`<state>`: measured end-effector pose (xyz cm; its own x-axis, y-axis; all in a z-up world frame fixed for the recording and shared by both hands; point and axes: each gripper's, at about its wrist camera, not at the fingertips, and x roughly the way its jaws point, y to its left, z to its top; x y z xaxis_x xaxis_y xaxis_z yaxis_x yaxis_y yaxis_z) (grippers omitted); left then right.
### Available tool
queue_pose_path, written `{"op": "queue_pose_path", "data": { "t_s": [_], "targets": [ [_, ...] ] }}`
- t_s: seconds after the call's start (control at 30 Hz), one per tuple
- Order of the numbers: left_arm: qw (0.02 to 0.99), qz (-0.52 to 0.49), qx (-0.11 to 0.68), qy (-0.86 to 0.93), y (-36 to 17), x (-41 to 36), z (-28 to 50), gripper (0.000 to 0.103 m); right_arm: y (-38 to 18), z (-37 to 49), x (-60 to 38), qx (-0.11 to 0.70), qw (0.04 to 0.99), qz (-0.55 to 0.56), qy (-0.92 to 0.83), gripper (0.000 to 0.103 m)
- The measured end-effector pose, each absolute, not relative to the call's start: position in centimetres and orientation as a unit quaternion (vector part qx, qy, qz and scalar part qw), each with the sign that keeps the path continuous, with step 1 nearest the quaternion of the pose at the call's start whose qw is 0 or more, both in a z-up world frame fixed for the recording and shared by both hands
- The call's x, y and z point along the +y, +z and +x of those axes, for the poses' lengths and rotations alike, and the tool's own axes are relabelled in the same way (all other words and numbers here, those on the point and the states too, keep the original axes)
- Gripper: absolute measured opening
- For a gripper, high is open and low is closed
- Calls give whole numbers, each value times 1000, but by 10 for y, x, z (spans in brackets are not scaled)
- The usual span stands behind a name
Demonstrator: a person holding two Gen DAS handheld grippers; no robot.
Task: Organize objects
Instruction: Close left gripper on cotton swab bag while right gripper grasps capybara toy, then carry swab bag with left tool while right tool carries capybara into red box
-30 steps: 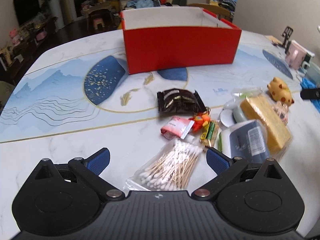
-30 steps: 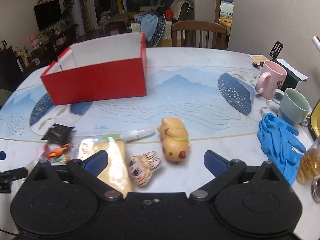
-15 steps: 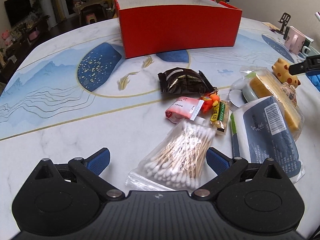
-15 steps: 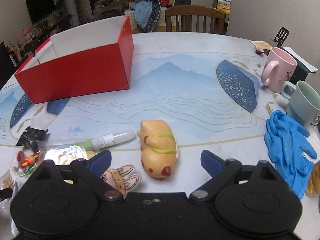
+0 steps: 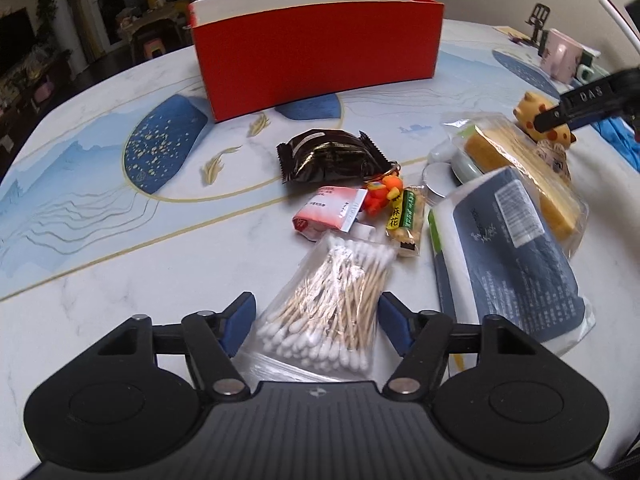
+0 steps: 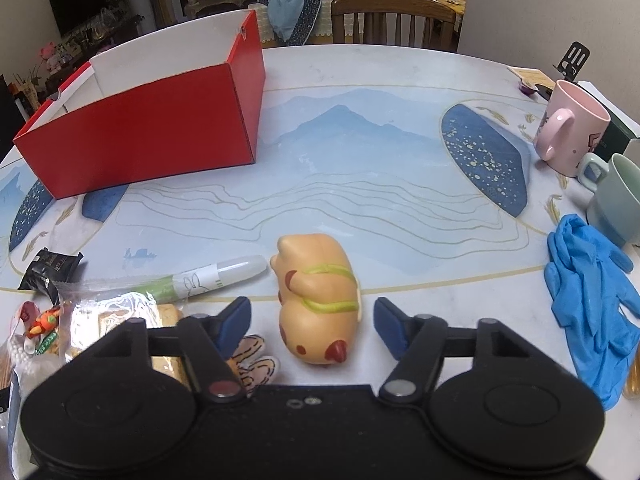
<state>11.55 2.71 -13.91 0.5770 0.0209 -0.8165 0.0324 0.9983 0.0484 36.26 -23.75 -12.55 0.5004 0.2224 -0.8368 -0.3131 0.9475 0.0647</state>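
A clear bag of cotton swabs [image 5: 328,308] lies on the marble table between the blue pads of my left gripper [image 5: 318,316]. Its jaws are closing, and the pads stand right at the bag's edges without visibly pressing. A tan squishy animal toy [image 6: 316,300] lies between the fingers of my right gripper [image 6: 312,320]. Those jaws are closing too, with a gap on each side of the toy. The red box [image 5: 320,52] [image 6: 140,140] stands open-topped at the far side of the table. The left wrist view shows a black finger of the right gripper beside the toy [image 5: 536,112].
Near the swabs lie a black snack packet [image 5: 332,156], a pink packet [image 5: 328,212], a green snack bar [image 5: 406,216], a dark blue tissue pack [image 5: 508,252] and a bagged yellow cake [image 5: 520,168]. Blue gloves [image 6: 592,292] and two mugs [image 6: 572,128] sit right. A white tube [image 6: 216,276] lies left of the toy.
Both pairs of jaws have narrowed from wide open. The right gripper has come down and forward over the toy. The left gripper has rolled slightly over the swab bag.
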Motion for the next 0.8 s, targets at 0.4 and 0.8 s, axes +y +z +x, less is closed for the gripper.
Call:
{"op": "queue_pose_path", "data": {
  "t_s": [0.4,0.8],
  "targets": [
    [882,-1,470,10,-136,34,113,42,-123,358,-236,466,871,-60,142,38],
    [884,-80,460,29,-109,49,107,41,-92,341,-232,443,879,-46,170,36]
  ]
}}
